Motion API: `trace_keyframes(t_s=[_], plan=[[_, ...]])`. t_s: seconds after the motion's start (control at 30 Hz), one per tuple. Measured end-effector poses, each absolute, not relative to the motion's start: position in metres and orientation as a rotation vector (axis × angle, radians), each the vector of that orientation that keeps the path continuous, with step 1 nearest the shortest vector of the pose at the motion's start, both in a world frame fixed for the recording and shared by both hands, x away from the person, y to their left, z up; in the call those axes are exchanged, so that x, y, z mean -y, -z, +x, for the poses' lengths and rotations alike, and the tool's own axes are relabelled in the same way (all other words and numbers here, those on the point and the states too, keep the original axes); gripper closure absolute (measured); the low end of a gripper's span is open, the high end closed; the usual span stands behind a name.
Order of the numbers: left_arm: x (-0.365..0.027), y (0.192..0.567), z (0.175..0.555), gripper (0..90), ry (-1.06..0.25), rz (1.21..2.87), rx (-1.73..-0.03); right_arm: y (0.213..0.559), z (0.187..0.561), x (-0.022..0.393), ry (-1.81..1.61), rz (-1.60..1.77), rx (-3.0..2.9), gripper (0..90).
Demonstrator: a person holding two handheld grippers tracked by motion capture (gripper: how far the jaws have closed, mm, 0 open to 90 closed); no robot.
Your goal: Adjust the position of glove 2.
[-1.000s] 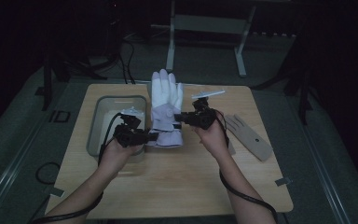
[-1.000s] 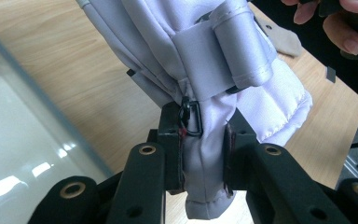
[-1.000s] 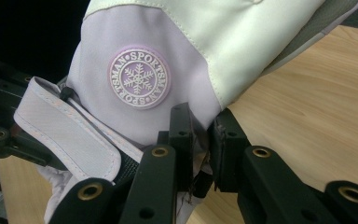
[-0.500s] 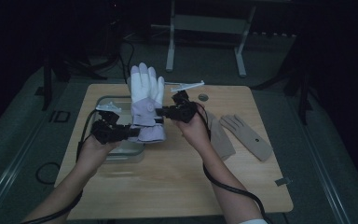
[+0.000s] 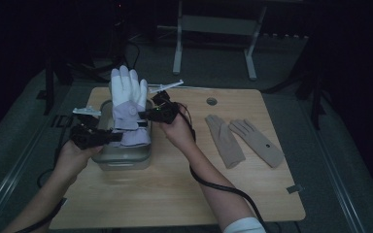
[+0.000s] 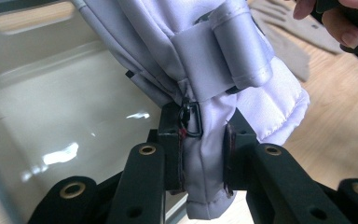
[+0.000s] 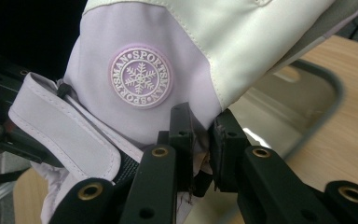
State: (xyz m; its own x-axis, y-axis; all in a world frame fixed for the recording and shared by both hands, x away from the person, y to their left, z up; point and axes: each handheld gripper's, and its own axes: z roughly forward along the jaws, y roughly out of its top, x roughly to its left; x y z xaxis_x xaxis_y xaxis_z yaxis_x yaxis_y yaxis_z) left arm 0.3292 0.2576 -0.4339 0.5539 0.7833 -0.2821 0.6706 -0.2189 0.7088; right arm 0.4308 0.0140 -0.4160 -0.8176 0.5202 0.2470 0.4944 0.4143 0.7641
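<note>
Held above clear plastic bin (image 5: 126,158): padded white-and-lilac ski glove (image 5: 128,104), soft, light, floppy, clamped at cuff edges by left gripper (image 6: 200,161) and right gripper (image 7: 200,154), best pinched there.

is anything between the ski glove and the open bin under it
Nothing visible. The ski glove hangs over the bin, pinched at its cuff by the left hand-held gripper and the right hand-held gripper. The bin's inside looks bare below it, and the two tan gloves lie apart on the table.

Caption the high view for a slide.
Both grippers, left and right, hold a white-and-lilac ski glove over a clear bin.
</note>
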Motion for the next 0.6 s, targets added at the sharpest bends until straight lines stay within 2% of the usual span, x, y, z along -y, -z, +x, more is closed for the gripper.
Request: trace_keyframes(t_s=[0.13,0.27,0.6], plan=[[-0.272,0.445,0.331,73.7,-0.157,1.958,-1.193,0.433,0.434,-0.035,-1.393,0.962,-2.642,80.5],[-0.28,0.468,0.338,73.7,-0.085,1.957,-1.238,0.451,0.439,-0.043,-1.35,0.992,-2.68,80.5],[-0.274,0.503,0.354,73.2,0.06,2.015,-1.31,0.492,0.445,-0.046,-1.185,1.075,-2.759,80.6]])
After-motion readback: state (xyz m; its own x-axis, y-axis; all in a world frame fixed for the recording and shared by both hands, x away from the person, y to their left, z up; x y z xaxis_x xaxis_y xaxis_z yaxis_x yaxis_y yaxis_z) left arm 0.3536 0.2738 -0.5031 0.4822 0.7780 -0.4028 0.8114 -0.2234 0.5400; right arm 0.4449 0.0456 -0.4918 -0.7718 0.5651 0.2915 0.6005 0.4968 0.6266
